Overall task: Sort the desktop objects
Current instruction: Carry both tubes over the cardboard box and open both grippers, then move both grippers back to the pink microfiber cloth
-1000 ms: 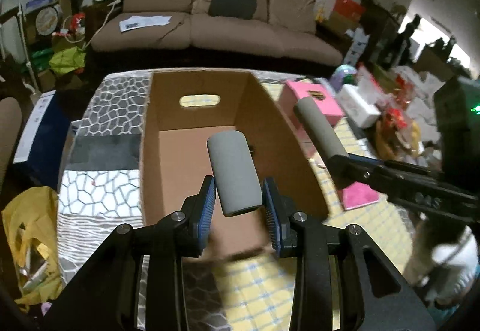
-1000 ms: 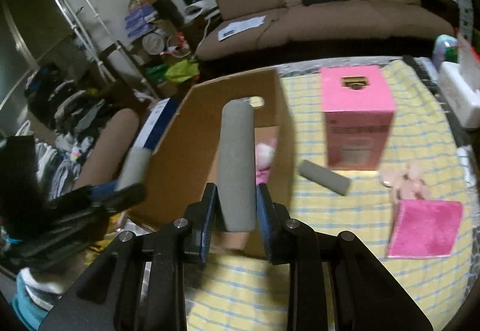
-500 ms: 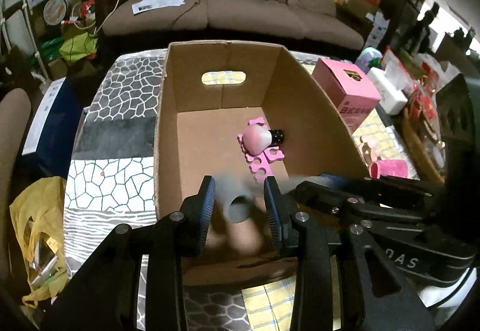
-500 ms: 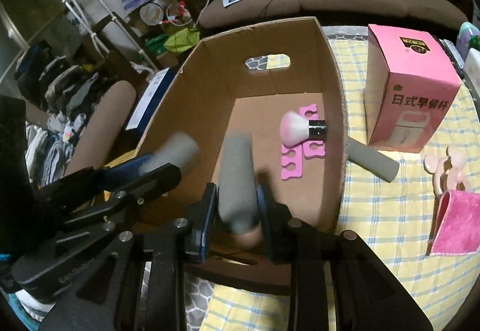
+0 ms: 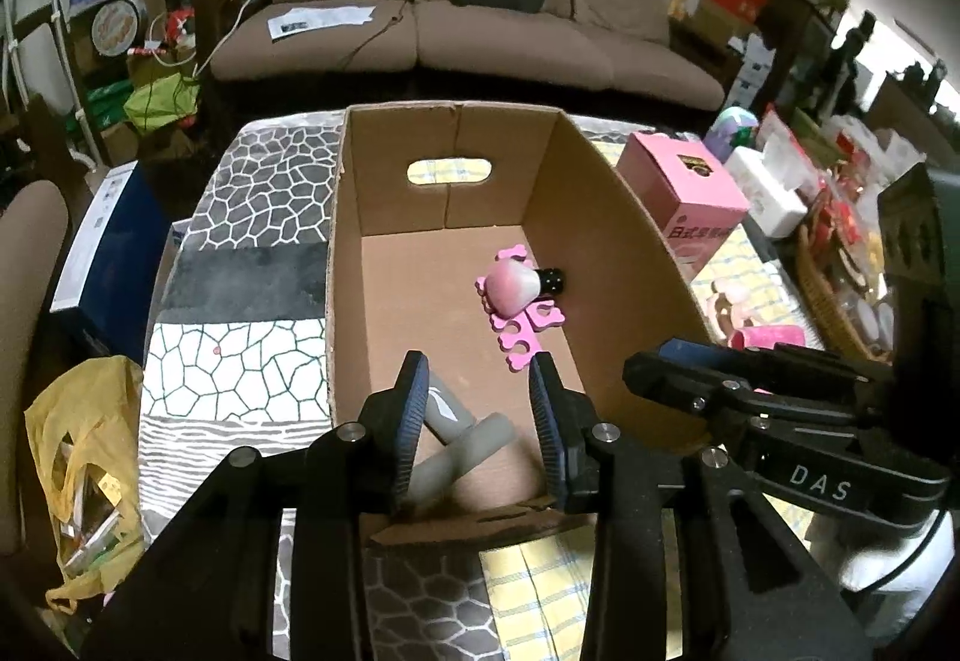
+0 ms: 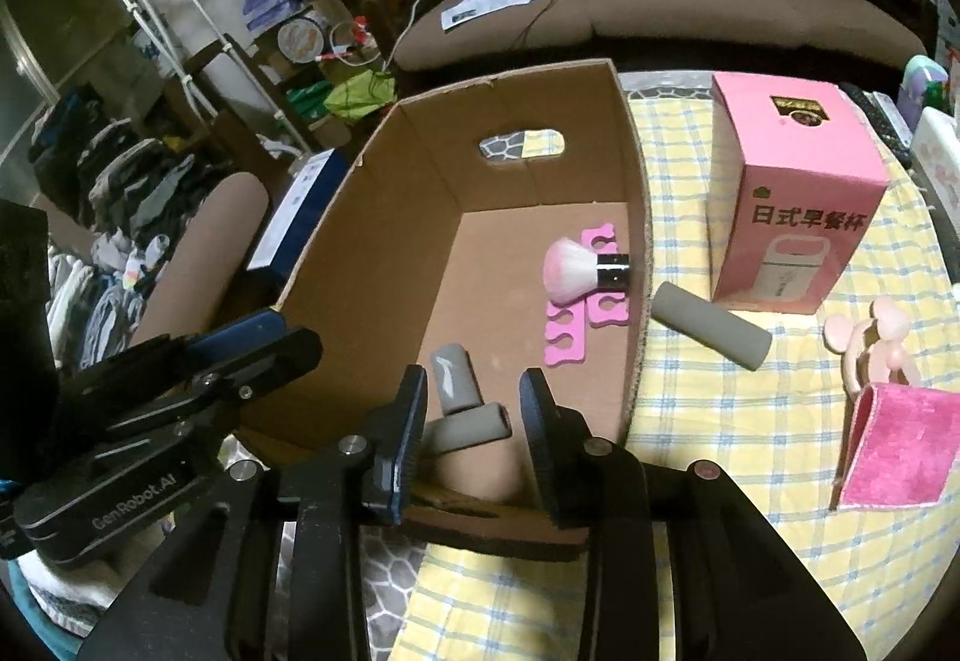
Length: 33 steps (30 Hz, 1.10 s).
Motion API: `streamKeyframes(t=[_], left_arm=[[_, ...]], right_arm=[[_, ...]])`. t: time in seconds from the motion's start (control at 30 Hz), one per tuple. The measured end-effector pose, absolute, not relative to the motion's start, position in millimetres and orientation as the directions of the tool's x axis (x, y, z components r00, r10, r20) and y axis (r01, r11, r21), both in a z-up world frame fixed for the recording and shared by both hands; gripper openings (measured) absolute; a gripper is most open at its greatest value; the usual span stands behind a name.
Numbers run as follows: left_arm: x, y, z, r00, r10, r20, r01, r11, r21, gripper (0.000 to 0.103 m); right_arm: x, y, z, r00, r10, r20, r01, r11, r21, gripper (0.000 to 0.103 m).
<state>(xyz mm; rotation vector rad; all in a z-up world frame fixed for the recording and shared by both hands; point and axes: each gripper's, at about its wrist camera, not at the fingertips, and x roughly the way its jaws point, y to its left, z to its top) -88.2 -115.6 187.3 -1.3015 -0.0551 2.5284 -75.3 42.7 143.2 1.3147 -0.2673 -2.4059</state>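
An open cardboard box (image 5: pixel 606 217) (image 6: pixel 372 217) stands on the table. Two grey foam rolls (image 5: pixel 462 451) (image 6: pixel 456 379) lie crossed on its floor at the near end. A pink brush (image 5: pixel 522 286) (image 6: pixel 576 271) and pink toe separators (image 5: pixel 528 325) (image 6: pixel 567 334) lie deeper inside. My left gripper (image 5: pixel 480 421) is open and empty above the rolls. My right gripper (image 6: pixel 474 433) is open and empty above the same end. A third grey roll (image 6: pixel 711 325) lies on the yellow cloth just right of the box.
A pink carton (image 6: pixel 792 199) (image 5: pixel 684 187) stands right of the box. A pink towel (image 6: pixel 894 439) and a pink mouse-shaped toy (image 6: pixel 870 337) lie at the right. A sofa (image 5: pixel 468 13) is behind the table. A yellow bag (image 5: pixel 72 457) hangs at the left.
Both grippers came over the box, opened and let go of their grey rolls. The two rolls now lie on the box floor.
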Motion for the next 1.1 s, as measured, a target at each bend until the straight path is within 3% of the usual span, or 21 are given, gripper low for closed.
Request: streamKeyframes(t=[0.17,0.3,0.4,0.63,1.1], left_arm=[[-79,-109,194,-0.559,0.287,-0.778,-0.265,-0.951,-0.16,0.049],[-71,-102,199,-0.553,0.329,-0.765,-0.286,-0.938,-0.196,0.059],[-66,-98,201,-0.552,0.357,-0.754,-0.294,-0.929,-0.225,0.075],[-57,-87,202,-0.549,0.386,-0.741,-0.285,-0.92,-0.269,0.096],[-34,-6,204,-0.536,0.439,-0.722,-0.394,-0.886,-0.246,0.096]], right_arm=[[-68,48,151,-0.507,-0.4,-0.763,0.237,-0.916,0.323,0.043],[-60,59,155,-0.523,-0.391,-0.757,0.225,-0.92,0.32,0.066],[-56,73,157,-0.54,-0.368,-0.757,0.195,-0.93,0.313,0.08],[-40,120,163,-0.592,-0.305,-0.746,0.122,-0.949,0.291,0.081],[5,245,156,-0.636,-0.115,-0.763,-0.065,-0.977,0.201,0.081]])
